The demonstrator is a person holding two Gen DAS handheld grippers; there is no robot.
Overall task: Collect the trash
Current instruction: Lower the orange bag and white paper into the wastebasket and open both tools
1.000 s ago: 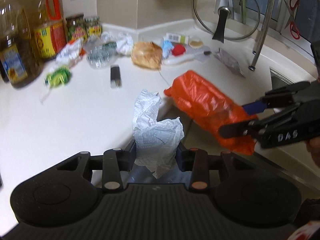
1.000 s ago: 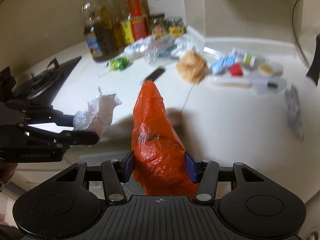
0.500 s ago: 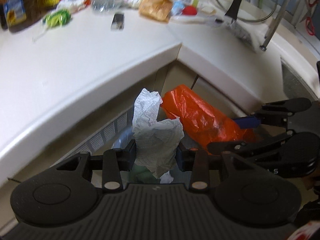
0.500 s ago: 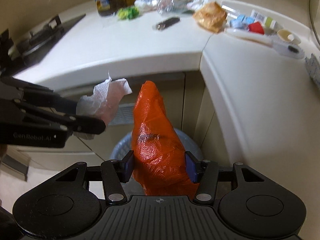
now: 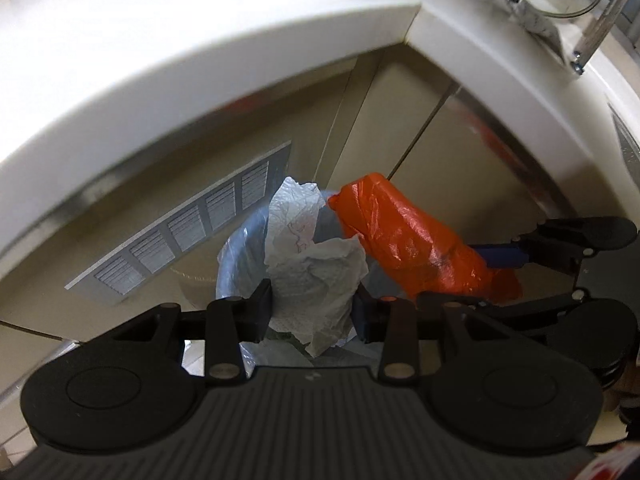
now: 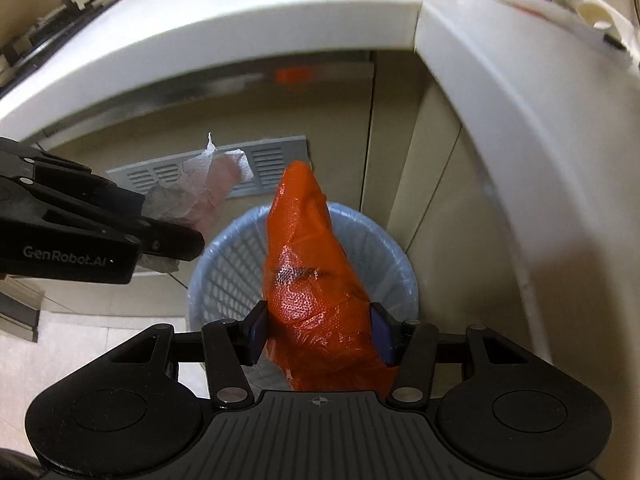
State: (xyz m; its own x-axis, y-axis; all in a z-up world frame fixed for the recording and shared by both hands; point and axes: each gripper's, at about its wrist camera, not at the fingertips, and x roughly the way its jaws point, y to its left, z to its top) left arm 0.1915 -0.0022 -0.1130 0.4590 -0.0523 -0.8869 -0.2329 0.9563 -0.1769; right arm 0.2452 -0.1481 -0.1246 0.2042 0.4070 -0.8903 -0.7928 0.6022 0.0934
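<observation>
**binwatcher:** Biggest risk here imo is a miss on the drop. The left claw [image 5: 312, 308] holds the crumpled white paper towel [image 5: 316, 272] over the near-left part of the round blue mesh wastebasket with its clear liner [image 6: 224, 264], and paper that light could drift onto the floor tiles if it's let go off-centre. Hard to tell from the left wrist view how much of the bin's mouth sits under it, the wad hides most of it.

**kitchen_lurker:** Agreed. The right claw [image 6: 318, 336] looks safer: it's clamped about half-wide on the crinkly orange plastic bag [image 6: 312, 280], right above the basket opening. The bag is long though, so its tip could catch the rim and flop out. Left claw is pinched narrower around the towel. Both sit below the curved white worktop [image 6: 280, 20], in front of the beige cabinet doors [image 6: 400, 160].
</observation>
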